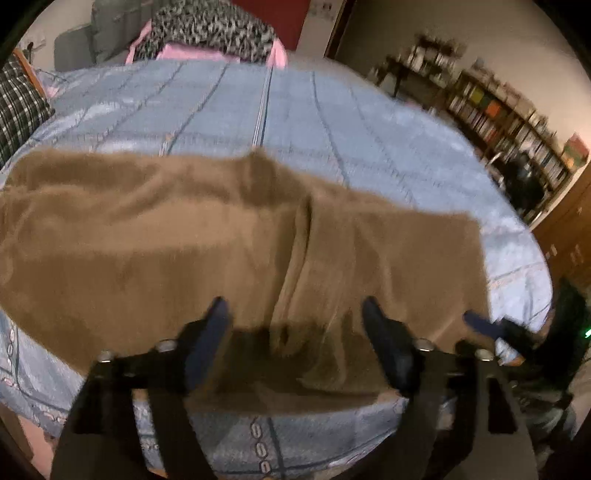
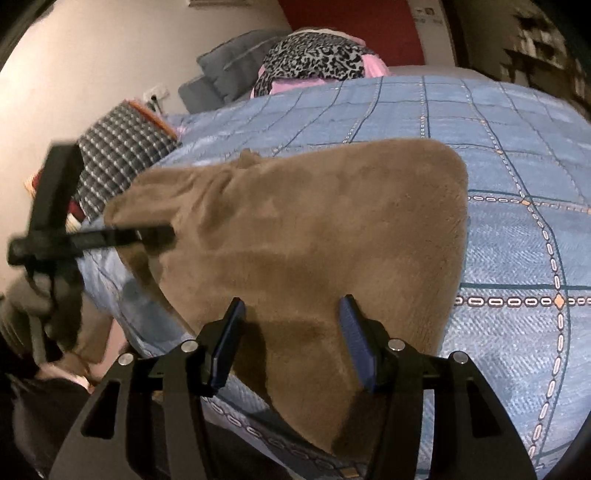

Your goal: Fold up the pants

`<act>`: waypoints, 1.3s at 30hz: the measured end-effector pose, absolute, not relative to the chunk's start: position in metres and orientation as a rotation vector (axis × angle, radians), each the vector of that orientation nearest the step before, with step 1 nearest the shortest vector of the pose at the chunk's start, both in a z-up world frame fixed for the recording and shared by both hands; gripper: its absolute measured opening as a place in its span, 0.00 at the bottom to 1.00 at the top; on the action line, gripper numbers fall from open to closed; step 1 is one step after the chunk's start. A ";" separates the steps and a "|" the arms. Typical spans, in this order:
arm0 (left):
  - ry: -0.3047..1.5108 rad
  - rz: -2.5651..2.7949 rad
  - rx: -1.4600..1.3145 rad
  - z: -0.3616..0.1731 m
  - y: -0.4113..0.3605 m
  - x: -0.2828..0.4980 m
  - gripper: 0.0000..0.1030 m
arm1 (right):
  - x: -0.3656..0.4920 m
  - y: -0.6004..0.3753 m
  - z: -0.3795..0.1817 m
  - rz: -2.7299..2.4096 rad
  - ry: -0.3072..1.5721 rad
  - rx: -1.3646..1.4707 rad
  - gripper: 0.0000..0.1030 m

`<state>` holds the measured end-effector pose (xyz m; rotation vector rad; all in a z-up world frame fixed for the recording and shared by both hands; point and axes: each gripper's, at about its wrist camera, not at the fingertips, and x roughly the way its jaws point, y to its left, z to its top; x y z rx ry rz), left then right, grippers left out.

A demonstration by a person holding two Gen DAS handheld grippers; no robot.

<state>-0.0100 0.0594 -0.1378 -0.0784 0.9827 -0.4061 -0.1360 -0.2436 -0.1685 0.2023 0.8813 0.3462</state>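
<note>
Brown fleece pants (image 1: 207, 236) lie spread along the near edge of a bed, also in the right wrist view (image 2: 314, 229). My left gripper (image 1: 297, 306) is open, its fingers hovering over the pants' near edge, holding nothing. My right gripper (image 2: 291, 304) is open over the pants' other end, holding nothing. The right gripper's fingertips (image 1: 480, 321) show at the right of the left wrist view. The left gripper (image 2: 155, 234) shows from the side at the left of the right wrist view, over the pants.
The bed has a blue checked quilt (image 1: 295, 118), (image 2: 517, 221). A leopard-print and pink pile (image 1: 210, 33) lies at the far end. A plaid pillow (image 1: 18, 107) sits at the left. Bookshelves (image 1: 509, 118) stand to the right.
</note>
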 end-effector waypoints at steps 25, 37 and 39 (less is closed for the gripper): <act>1.107 -0.530 -0.154 -0.178 0.024 0.041 0.31 | -0.134 -0.265 -0.146 0.253 0.783 0.300 0.54; 0.979 -0.496 -0.105 -0.132 0.052 0.037 0.29 | -0.114 -0.271 -0.128 0.194 0.742 0.296 0.54; 1.020 -0.494 -0.108 -0.145 0.055 0.042 0.31 | -0.106 -0.268 -0.126 0.202 0.737 0.290 0.54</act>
